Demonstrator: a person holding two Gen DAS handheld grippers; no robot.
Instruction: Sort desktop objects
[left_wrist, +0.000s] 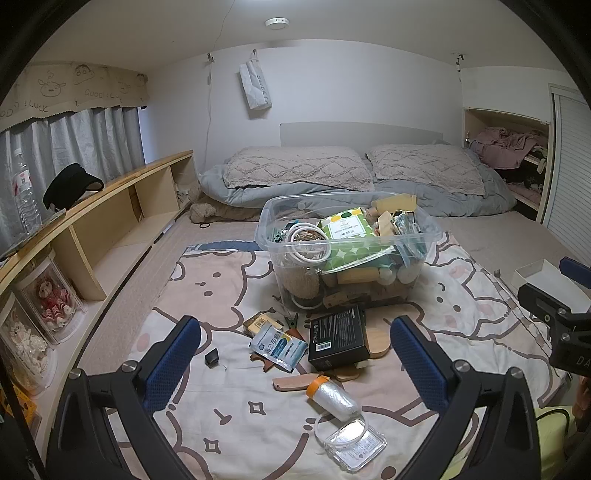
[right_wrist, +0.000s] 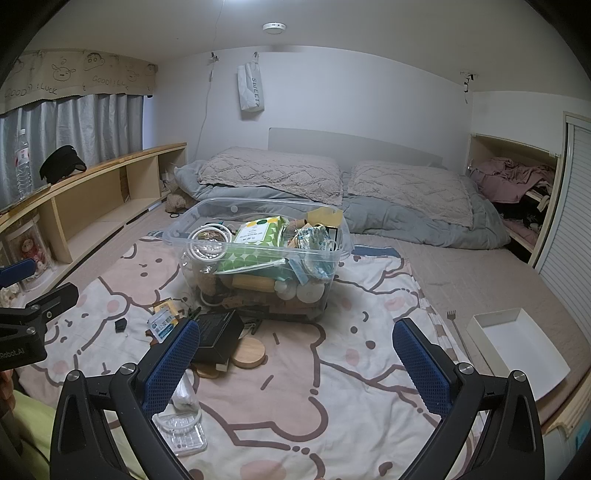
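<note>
A clear plastic bin (left_wrist: 266, 225) (right_wrist: 177, 236) full of mixed items stands on a cartoon-print blanket. Loose items lie in front of it: a black box (left_wrist: 338, 338) (right_wrist: 218, 338), a blue-white sachet (left_wrist: 279, 345) (right_wrist: 162, 326), a wrapped roll with orange cap (left_wrist: 334, 400), a clear flat case with a white ring (left_wrist: 356, 445) (right_wrist: 183, 434), round wooden lids (right_wrist: 249, 354) and a small black clip (left_wrist: 211, 358). My left gripper (left_wrist: 295, 362) is open and empty above these items. My right gripper (right_wrist: 295, 365) is open and empty over bare blanket, right of the pile.
A white shallow tray (right_wrist: 550, 373) (left_wrist: 524, 273) and a small fork (right_wrist: 456, 330) lie on the mattress to the right. A wooden shelf (left_wrist: 110, 206) runs along the left wall with a bottle and black visor. Pillows (left_wrist: 295, 171) and a duvet lie behind the bin.
</note>
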